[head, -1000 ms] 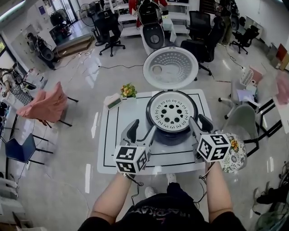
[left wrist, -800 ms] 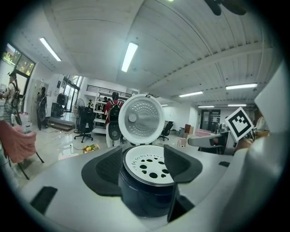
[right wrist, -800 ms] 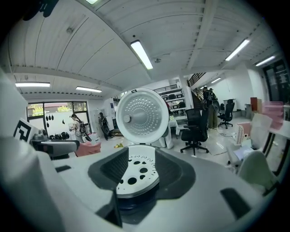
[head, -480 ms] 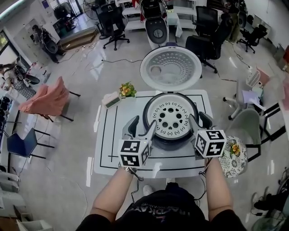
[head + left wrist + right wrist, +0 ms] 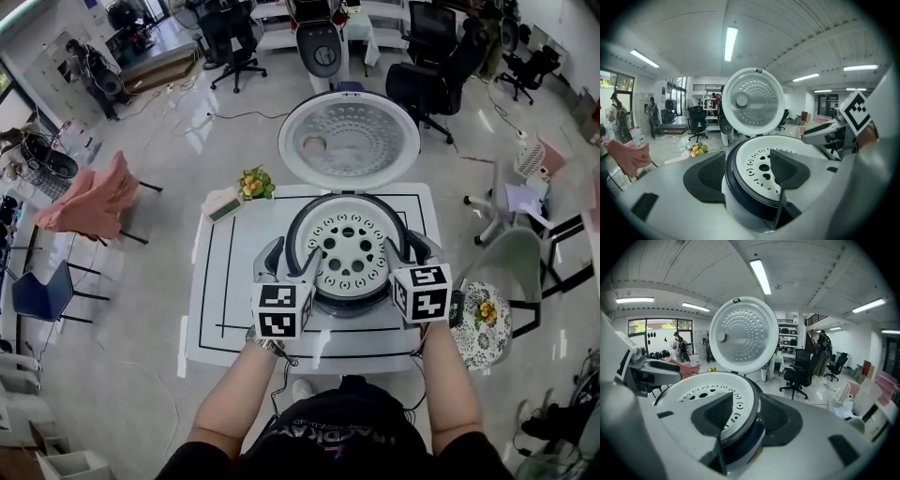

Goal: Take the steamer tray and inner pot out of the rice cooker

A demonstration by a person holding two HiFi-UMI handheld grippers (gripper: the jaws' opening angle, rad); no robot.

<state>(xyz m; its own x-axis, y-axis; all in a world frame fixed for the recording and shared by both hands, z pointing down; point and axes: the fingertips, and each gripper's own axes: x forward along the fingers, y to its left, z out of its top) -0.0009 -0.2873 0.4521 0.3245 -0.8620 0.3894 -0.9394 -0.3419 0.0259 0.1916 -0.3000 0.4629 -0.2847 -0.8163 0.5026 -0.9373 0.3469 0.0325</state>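
While fingers [image 5: 787, 168] gape, both grippers [image 5: 293, 255] [image 5: 409, 248] straddle cooker rim [image 5: 347, 197].

White table [image 5: 208, 309]: rice cooker [image 5: 348, 141], flowers [image 5: 249, 182]

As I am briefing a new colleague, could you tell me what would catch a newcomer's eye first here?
The rice cooker stands mid-way along the white table, its round lid open at the far side and the white perforated steamer tray seated inside. The left gripper and right gripper flank it, open jaws straddling its rim.
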